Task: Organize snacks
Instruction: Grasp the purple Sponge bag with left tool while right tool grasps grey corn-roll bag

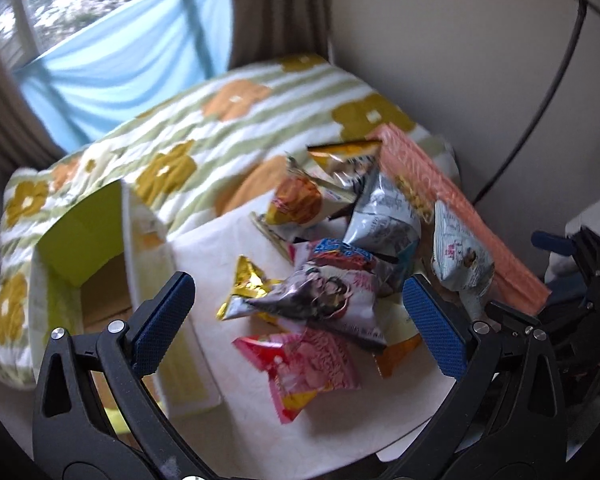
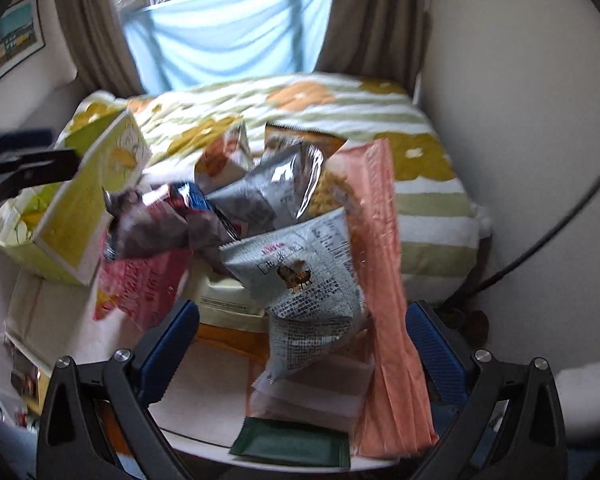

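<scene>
A heap of snack packets lies on a white table point(image 1: 228, 412): a pink-red packet point(image 1: 308, 372), a dark glossy packet point(image 1: 328, 296), a gold foil one point(image 1: 244, 292), a silver bag point(image 1: 384, 216) and a pale blue packet point(image 1: 456, 256). My left gripper point(image 1: 300, 320) is open just short of the dark packet. A yellow-green cardboard box point(image 1: 84, 256) stands open at the left. In the right wrist view my right gripper point(image 2: 304, 348) is open around the lower end of the pale blue packet point(image 2: 308, 280), beside a long salmon-pink packet point(image 2: 384, 280). The box point(image 2: 84, 204) sits left.
A flowered, green-striped blanket point(image 1: 228, 120) covers the bed behind the table. A window with light blue cloth point(image 2: 228, 36) and brown curtains stands beyond. A dark cable point(image 1: 540, 120) runs down the right wall. A dark green packet point(image 2: 296, 444) lies at the table's front edge.
</scene>
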Tool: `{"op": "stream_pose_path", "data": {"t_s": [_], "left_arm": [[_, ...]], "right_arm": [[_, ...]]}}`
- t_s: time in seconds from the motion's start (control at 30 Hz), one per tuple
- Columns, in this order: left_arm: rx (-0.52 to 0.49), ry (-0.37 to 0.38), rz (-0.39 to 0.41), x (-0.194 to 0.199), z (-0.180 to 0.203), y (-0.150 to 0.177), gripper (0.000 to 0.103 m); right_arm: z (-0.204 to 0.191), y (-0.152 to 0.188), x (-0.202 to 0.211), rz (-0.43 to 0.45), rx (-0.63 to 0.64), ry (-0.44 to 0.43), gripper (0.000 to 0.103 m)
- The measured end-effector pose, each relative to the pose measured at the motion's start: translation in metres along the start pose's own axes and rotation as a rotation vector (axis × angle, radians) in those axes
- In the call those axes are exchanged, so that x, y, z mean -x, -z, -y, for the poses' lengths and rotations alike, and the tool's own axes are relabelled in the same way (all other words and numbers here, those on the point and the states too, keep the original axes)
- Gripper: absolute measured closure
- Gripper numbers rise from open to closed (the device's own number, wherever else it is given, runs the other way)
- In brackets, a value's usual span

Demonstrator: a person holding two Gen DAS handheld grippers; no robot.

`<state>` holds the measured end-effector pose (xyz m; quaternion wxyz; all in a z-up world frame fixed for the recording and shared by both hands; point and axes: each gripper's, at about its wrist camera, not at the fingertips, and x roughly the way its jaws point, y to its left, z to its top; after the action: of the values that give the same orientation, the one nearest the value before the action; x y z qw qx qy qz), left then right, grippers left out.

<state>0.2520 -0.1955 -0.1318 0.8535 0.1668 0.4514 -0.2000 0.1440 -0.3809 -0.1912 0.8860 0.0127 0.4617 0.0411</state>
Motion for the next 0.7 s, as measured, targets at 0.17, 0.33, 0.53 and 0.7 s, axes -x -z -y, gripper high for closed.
{"op": "stream_pose_path", "data": {"t_s": [0.17,0.33,0.53,0.7], "left_arm": [[-0.092,0.031,-0.16,-0.056,0.02,-0.012,0.0],[-0.112,0.035,-0.258,-0.09,0.024,-0.01,0.0],[-0.106,0.065,-0.348,-0.121,0.023,-0.002,0.006],[-0.065,0.104,-0.373,-0.13,0.017,0.0,0.015]], "right_arm": [[0.006,-0.004,-0.032,-0.053,0.057,-0.045,0.0],[0.009,-0.005,-0.052,-0.089,0.09,-0.068,0.0],[0.019,-0.007,-0.069,-0.113,0.086,-0.091,0.0],[0.025,-0.008,-0.077,-0.124,0.063,-0.123,0.002]]}}
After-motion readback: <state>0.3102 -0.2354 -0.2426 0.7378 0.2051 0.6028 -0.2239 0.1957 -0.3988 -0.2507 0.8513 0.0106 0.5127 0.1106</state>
